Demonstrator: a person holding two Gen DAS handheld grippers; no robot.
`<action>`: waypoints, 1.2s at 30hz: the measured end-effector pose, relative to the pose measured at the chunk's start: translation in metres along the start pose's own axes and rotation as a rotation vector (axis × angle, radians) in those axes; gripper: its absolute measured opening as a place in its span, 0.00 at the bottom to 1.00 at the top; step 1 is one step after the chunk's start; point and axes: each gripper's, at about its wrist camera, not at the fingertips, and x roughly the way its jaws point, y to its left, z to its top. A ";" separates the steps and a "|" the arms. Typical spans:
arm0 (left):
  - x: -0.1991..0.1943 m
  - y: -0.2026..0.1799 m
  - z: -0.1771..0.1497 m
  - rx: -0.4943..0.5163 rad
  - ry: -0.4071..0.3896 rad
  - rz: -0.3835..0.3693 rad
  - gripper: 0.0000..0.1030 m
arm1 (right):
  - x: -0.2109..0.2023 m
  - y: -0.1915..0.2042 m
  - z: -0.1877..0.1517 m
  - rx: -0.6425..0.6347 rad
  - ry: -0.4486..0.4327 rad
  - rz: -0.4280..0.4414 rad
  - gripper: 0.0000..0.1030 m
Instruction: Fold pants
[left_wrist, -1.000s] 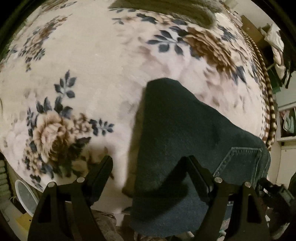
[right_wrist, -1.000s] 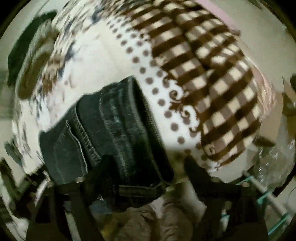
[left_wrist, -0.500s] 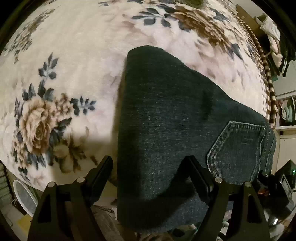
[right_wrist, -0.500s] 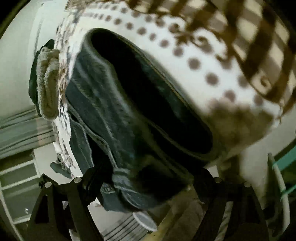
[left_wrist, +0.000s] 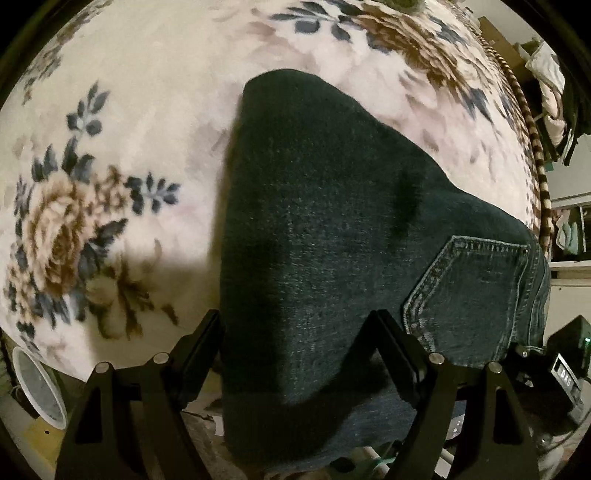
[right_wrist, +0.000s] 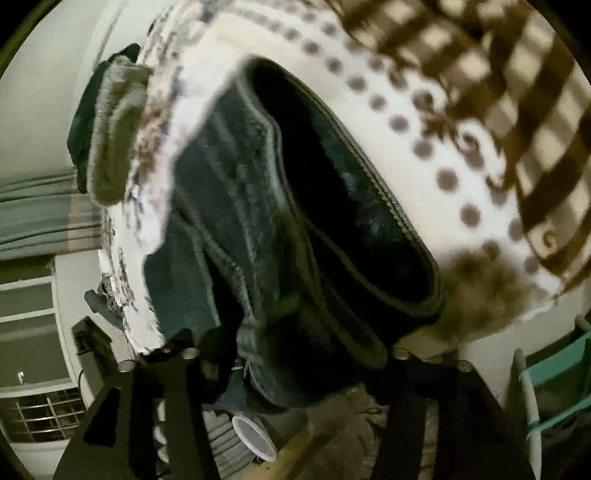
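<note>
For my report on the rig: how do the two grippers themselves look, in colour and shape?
The left gripper and the right gripper look alike: matte black, two flat angular fingers, triangular cut-out frames and small round silver pins at the joints. No cables, markings or sleeves are visible.

The pants (left_wrist: 325, 236) are dark blue denim with pale stitching. The blanket (left_wrist: 140, 110) is cream with brown roses and blue-grey leaves.

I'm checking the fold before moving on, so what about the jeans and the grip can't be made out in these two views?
- Left wrist view: the jeans hang off the blanket edge; their lower hem is cut off by the frame. The left gripper jaws stand wide, cloth between.
- Right wrist view: motion blur smears the waistband; whether the right gripper pinches denim is unclear.
- The legs' layering is hidden underneath.
</note>
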 end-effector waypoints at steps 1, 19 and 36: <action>0.003 0.002 0.000 -0.007 0.002 -0.012 0.81 | 0.003 -0.004 0.002 0.011 0.004 0.020 0.66; -0.066 -0.001 -0.008 -0.074 -0.122 -0.179 0.21 | -0.032 0.037 -0.013 -0.034 -0.100 0.027 0.34; -0.239 0.002 0.149 -0.081 -0.310 -0.200 0.21 | -0.113 0.251 0.054 -0.218 -0.158 0.117 0.34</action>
